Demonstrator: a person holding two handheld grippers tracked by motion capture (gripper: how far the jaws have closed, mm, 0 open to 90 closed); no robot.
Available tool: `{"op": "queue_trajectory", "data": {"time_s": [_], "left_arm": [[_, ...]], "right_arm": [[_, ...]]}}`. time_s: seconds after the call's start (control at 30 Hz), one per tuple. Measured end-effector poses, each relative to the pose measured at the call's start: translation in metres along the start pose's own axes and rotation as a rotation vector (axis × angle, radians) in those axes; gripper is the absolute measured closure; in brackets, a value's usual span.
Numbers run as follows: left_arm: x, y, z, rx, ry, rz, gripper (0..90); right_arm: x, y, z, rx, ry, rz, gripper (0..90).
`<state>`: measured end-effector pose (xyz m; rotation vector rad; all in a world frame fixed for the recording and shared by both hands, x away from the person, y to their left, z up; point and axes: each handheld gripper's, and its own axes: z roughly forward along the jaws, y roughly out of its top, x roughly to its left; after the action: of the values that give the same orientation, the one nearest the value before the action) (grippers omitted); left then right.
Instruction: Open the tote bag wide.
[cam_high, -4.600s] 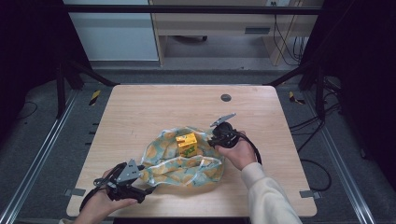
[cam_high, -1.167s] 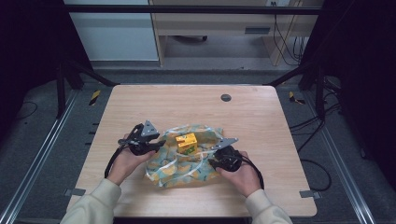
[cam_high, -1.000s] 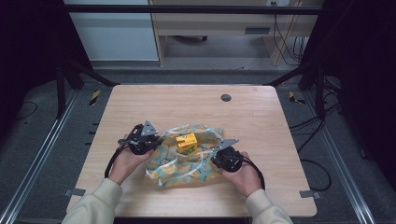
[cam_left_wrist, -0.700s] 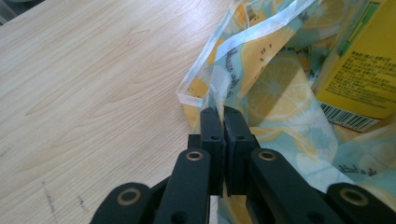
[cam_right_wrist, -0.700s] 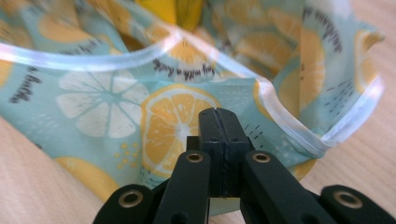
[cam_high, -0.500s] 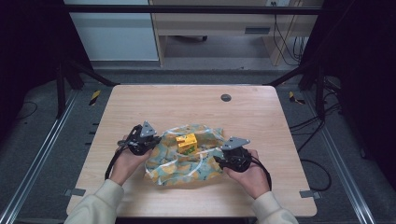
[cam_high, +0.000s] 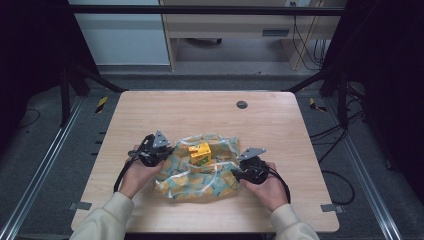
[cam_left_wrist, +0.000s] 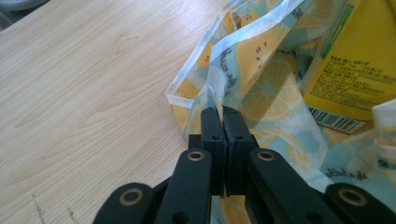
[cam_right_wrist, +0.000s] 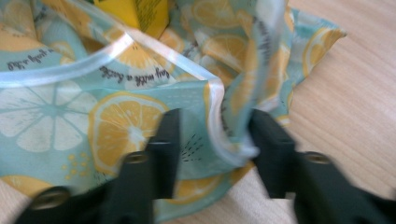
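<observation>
1. Since 0.5 s ago the right gripper (cam_high: 241, 171) has slid a little toward the desk's near edge along the cloth's right side, while the left gripper (cam_high: 159, 153) has stayed at the cloth's left edge.
2. In the left gripper view, the left gripper (cam_left_wrist: 223, 122) has its 2 jaws pressed together on a white-bordered fold of the lemon-print cloth (cam_left_wrist: 261, 88).
3. In the right gripper view, the right gripper (cam_right_wrist: 215, 135) has its 2 jaws spread apart, with a hemmed fold of the cloth (cam_right_wrist: 116, 107) lying between them; the picture is blurred.
4. From the high view, the cloth (cam_high: 197, 172) lies crumpled on the desk (cam_high: 200, 112), nearer its near edge than its far edge, between the 2 hands.
5. A yellow carton (cam_high: 200, 153) stands on the cloth's far part, between the grippers.
6. A small dark round disc (cam_high: 242, 104) sits near the desk's far edge, well apart from the cloth.
</observation>
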<state>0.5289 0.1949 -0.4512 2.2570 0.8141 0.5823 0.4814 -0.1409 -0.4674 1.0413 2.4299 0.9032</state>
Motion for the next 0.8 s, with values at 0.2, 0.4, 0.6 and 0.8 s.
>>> {"op": "queue_trajectory", "data": {"time_s": [0.2, 0.4, 0.6, 0.8], "left_arm": [[0.001, 0.008, -0.004, -0.024, 0.010, -0.012, 89.9], [0.008, 0.002, 0.011, 0.014, 0.020, -0.040, 90.0], [0.009, -0.006, 0.020, 0.022, 0.016, -0.054, 90.0], [0.009, -0.010, 0.020, 0.021, 0.017, -0.049, 90.0]], "right_arm": [[-0.006, -0.001, -0.005, 0.015, -0.011, -0.016, 86.8], [-0.019, -0.013, -0.005, 0.034, -0.026, 0.015, 88.2], [-0.021, -0.019, -0.002, 0.033, -0.020, 0.019, 88.3], [-0.019, -0.022, 0.000, 0.028, -0.014, 0.020, 88.3]]}}
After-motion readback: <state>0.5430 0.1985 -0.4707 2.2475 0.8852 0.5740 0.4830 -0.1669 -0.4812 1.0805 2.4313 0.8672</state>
